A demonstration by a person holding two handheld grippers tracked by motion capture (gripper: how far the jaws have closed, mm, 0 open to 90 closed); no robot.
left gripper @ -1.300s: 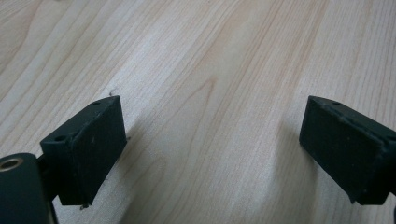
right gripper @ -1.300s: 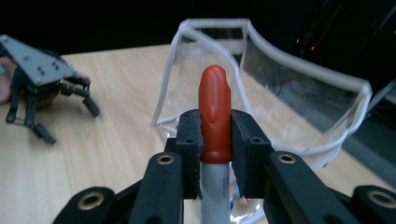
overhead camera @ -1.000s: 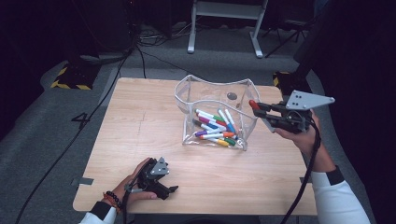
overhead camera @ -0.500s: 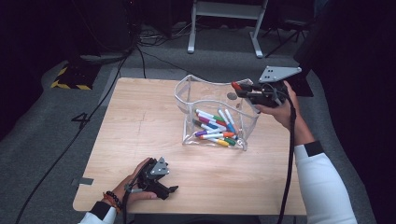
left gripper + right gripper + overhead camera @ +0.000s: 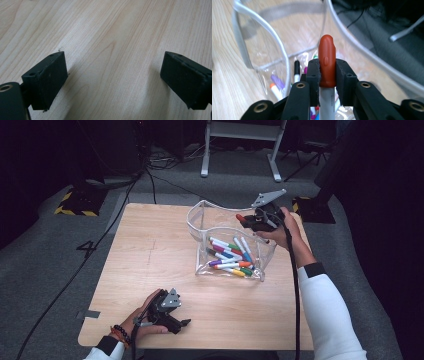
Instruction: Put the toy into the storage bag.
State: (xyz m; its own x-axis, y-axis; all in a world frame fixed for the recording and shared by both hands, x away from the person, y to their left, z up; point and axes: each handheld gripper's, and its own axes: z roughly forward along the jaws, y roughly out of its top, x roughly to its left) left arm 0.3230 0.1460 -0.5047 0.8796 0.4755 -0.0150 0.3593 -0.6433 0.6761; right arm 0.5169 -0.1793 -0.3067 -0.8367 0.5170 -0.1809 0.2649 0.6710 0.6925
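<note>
A clear plastic pouch [image 5: 206, 218] stands open on the wooden table [image 5: 150, 265] and holds several coloured markers [image 5: 230, 257]. My right gripper [image 5: 249, 221] hovers over the pouch's open mouth at its right rim, shut on a white marker with a red cap [image 5: 241, 218]. In the right gripper view the red cap [image 5: 326, 60] sticks up between the two pads [image 5: 313, 72], with the pouch rim [image 5: 257, 22] and the markers [image 5: 275, 86] below. My left gripper [image 5: 182, 322] lies on the table near the front edge, held by a hand. Its jaws stand wide apart over bare wood [image 5: 112, 62], nothing between them.
A black cable [image 5: 294, 285] trails from the right gripper along the white sleeve [image 5: 325, 315]. Around the table is grey carpet with cables [image 5: 100, 245] and a white metal frame [image 5: 240, 130] at the back. Bare wood lies left of the pouch.
My right gripper has carried the red-capped marker from right of the pouch leftward and farther back, to above its open mouth. The left gripper has stayed put.
</note>
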